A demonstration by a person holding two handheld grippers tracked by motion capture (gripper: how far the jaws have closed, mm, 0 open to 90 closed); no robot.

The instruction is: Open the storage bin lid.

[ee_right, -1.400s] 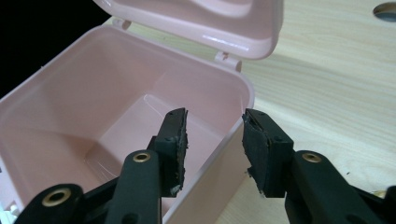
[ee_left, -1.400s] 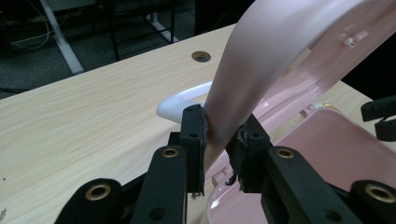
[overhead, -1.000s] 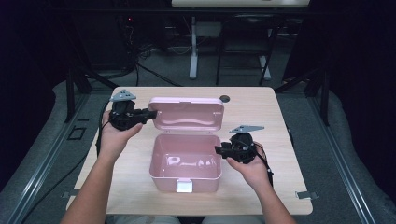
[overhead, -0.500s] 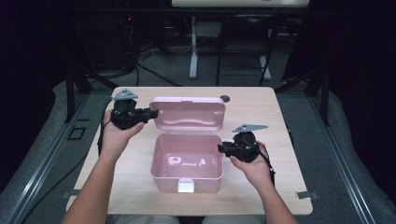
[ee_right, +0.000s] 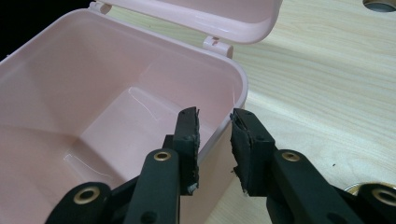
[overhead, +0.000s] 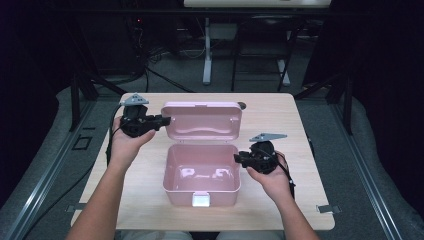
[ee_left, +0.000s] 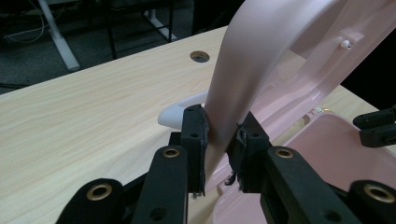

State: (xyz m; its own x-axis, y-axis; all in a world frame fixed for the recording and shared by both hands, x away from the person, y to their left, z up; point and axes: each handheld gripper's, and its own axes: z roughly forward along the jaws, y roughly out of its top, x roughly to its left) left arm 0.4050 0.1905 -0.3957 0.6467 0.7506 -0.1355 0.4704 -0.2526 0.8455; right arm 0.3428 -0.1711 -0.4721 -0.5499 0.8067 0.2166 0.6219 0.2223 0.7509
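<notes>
A pink plastic box stands open in the middle of the table, its lid tipped back on the far hinges. My left gripper is shut on the lid's left edge; in the left gripper view both pads pinch the pink rim. My right gripper straddles the box's right wall, one jaw inside and one outside. Its jaws have just been closing, with the wall between them. The box's inside holds nothing.
A white latch sits on the box's front wall, and a white handle shows behind the lid. A cable hole lies in the wooden table beyond the lid. Dark stands and cables fill the floor behind.
The right gripper's jaws have drawn in on the box's right wall. Both hands and the open lid stay where they were.
</notes>
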